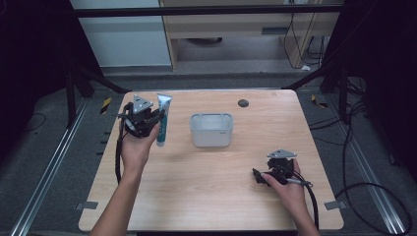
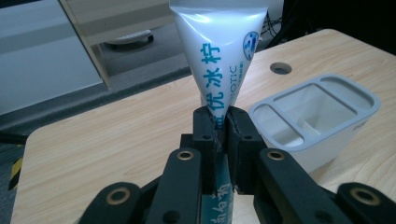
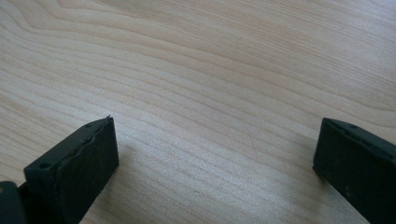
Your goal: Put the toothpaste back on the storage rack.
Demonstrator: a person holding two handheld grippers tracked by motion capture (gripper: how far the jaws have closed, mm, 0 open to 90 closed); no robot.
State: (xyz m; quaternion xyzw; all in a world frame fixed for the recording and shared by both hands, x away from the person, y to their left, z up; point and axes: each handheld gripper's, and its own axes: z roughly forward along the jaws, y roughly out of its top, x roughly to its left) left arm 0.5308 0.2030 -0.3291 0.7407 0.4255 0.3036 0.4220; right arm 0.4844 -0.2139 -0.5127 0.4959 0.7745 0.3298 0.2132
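Your right gripper [image 3: 215,154] sits low over the table [image 3: 210,70], jaws spread wide with just bare wood between them. Your left gripper [image 2: 222,128] is clamped on the tube [image 2: 219,56], which sticks up past the fingertips. The bin [image 2: 322,116] is just beyond, off to the right.

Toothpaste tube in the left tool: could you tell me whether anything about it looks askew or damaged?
Nothing stands out: the toothpaste tube is clamped mid-body in the left tool, intact, beside the upright grey holder.

I see a grey compartmented container [image 1: 211,130] mid-table [image 1: 206,182] (light wood), and a dark round hole [image 1: 243,103] behind it.
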